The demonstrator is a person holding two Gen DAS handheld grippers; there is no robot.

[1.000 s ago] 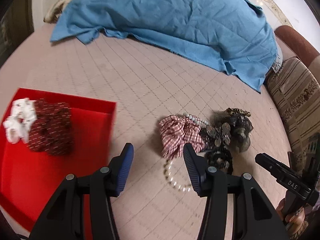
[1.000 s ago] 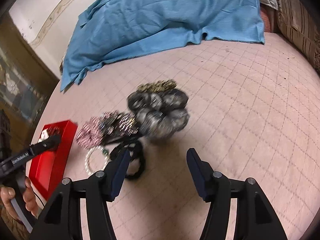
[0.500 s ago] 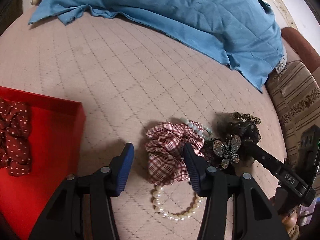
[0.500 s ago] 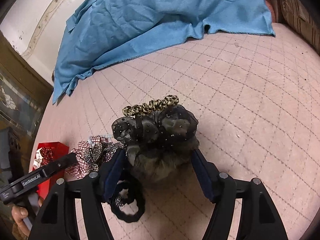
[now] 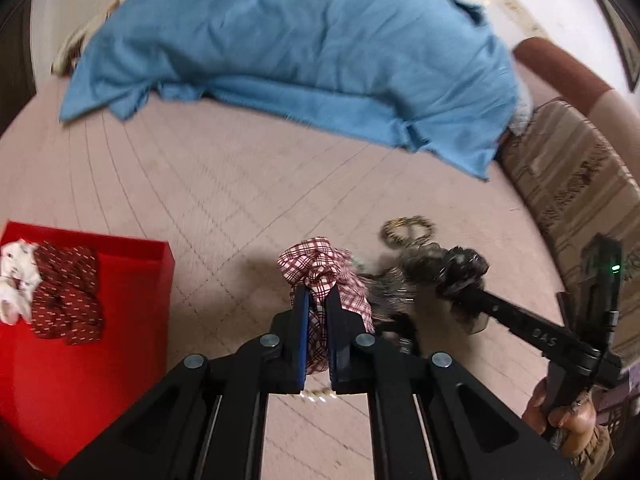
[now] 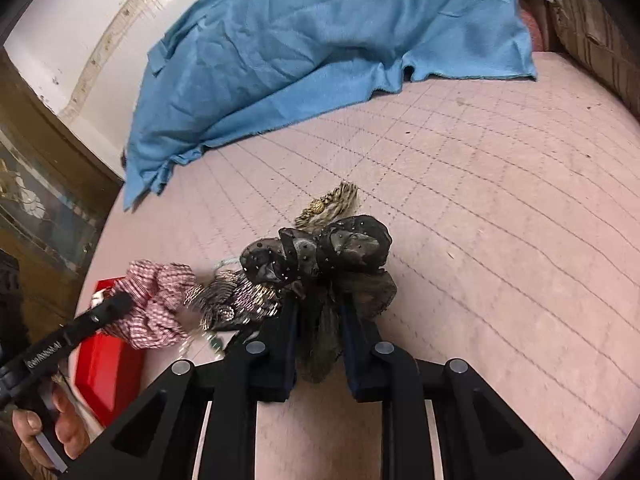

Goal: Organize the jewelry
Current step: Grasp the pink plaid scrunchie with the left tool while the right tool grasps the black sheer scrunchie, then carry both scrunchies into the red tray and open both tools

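My left gripper (image 5: 316, 298) is shut on the red-and-white plaid scrunchie (image 5: 316, 264), which bunches up above its fingertips. A pearl bracelet (image 5: 316, 396) peeks out under the jaws. The red tray (image 5: 80, 380) at the left holds a dark red dotted scrunchie (image 5: 66, 296) and a white one (image 5: 14, 276). My right gripper (image 6: 320, 304) is closing its jaws on the black sheer scrunchie (image 6: 332, 252), whose fabric is squeezed between the pads. A sparkly butterfly clip (image 6: 236, 296) lies between the two scrunchies. A gold hair tie (image 6: 332, 204) lies just behind the black one.
A rumpled blue cloth (image 5: 300, 52) covers the far part of the pink quilted surface (image 5: 240, 180). A striped brown cushion (image 5: 580, 184) borders the right side. A glass-fronted cabinet (image 6: 40, 200) stands off the left edge. A hand (image 6: 44, 428) grips the left tool's handle.
Both grippers went from wide open to closed. The left one came down over the plaid scrunchie and pinched it. The right one moved onto the black scrunchie and clamped it.
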